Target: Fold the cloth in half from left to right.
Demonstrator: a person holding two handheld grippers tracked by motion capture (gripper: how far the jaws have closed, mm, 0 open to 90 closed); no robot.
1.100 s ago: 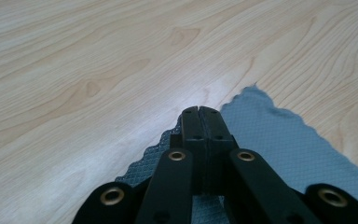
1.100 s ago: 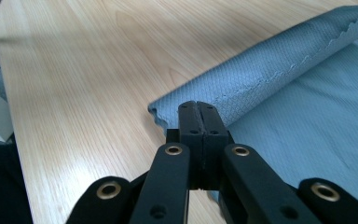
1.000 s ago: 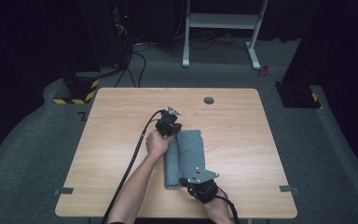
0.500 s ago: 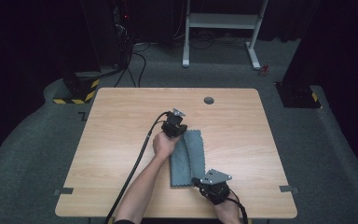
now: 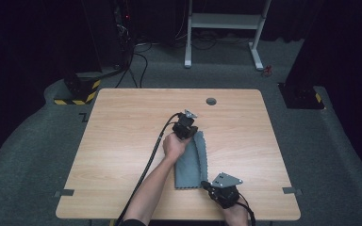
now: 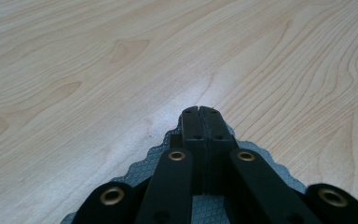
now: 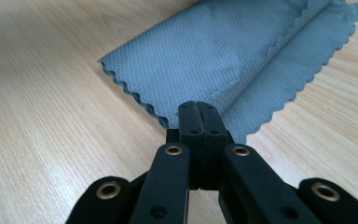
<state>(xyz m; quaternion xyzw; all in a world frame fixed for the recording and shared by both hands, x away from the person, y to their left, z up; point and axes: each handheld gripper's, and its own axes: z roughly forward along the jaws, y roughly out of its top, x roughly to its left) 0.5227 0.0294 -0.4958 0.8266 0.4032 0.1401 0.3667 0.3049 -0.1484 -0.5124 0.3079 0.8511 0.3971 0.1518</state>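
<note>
Both hand-held grippers now sit further right than a second ago, the grey cloth (image 5: 191, 160) folded narrower. Left hand-held gripper (image 6: 199, 111) is clamped on the cloth's far corner; right hand-held gripper (image 7: 198, 106) pinches its near edge. Cloth lies lengthwise on the wooden surface (image 5: 122, 136), centre-right.

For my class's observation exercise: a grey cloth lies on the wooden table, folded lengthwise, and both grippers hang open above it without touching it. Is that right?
Not quite. The grey cloth does lie folded lengthwise on the wooden table, but both grippers are shut on it: the left gripper at its far end, the right gripper at its near edge, as each gripper view shows.
</note>
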